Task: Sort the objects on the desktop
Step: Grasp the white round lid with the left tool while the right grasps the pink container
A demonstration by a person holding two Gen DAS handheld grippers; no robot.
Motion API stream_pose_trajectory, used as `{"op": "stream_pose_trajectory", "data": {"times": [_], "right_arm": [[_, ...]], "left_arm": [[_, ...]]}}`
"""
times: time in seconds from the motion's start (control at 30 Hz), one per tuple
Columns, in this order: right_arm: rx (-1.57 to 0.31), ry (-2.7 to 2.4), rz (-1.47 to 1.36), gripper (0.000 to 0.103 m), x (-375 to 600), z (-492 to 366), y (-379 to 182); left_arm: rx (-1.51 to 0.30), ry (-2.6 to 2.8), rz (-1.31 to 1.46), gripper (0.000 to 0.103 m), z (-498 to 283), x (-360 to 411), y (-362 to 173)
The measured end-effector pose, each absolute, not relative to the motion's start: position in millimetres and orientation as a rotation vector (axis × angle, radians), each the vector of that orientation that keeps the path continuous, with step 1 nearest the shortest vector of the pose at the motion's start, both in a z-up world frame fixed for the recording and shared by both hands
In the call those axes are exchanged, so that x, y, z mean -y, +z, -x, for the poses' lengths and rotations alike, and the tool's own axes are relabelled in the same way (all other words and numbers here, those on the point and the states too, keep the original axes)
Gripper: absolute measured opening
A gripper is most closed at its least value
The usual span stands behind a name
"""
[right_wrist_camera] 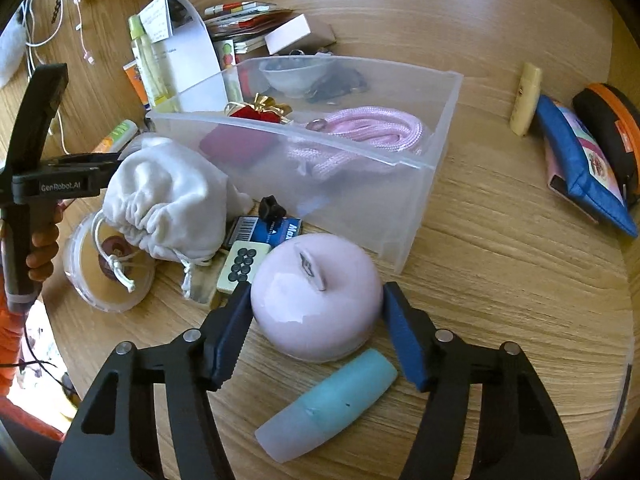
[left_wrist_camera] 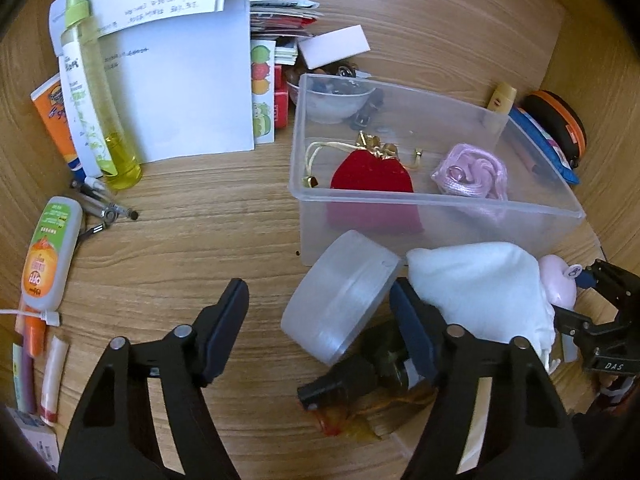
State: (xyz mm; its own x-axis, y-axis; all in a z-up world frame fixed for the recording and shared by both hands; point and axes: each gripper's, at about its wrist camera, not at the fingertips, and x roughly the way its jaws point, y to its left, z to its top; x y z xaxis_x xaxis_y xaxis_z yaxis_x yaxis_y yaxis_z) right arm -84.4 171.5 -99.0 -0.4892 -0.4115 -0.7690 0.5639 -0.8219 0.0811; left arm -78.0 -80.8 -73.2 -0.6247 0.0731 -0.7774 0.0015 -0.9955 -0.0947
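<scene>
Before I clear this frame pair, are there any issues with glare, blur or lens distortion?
Left wrist view: strong fisheye bend, dark vignetted corners, the dark bottle near the lens is soft. Right wrist view: the same curvature, overexposed white patches at the left edge, a mild sheen on the pink apple-shaped object, detail otherwise sharp.

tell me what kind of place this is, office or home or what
Probably a home desk: a wood-grain desktop cluttered with printed papers, a yellow spray bottle, and a clear plastic bin holding small pouches and a cord.
</scene>
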Motion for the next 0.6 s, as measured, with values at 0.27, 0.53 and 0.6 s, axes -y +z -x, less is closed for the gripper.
{"op": "stream_pose_trajectory", "data": {"times": [0.27, 0.53, 0.6], "right_arm": [[-0.249, -2.284, -1.115, 0.061, -169.2, 84.1, -99.1], [-0.258, -2.298, -1.100, 0.061, -168.0, 81.5, -98.0], [-0.259, -2.296, -1.102, 0.061, -168.5, 80.8, -97.8]], "left_arm": [[0.175, 2.757, 1.380, 0.047, 88.0, 75.6, -82.5], [0.161, 2.826, 1.366, 0.029, 85.9, 72.3, -83.0], [0.161, 2.839, 1.356, 0.029, 83.3, 73.8, -81.3]]}}
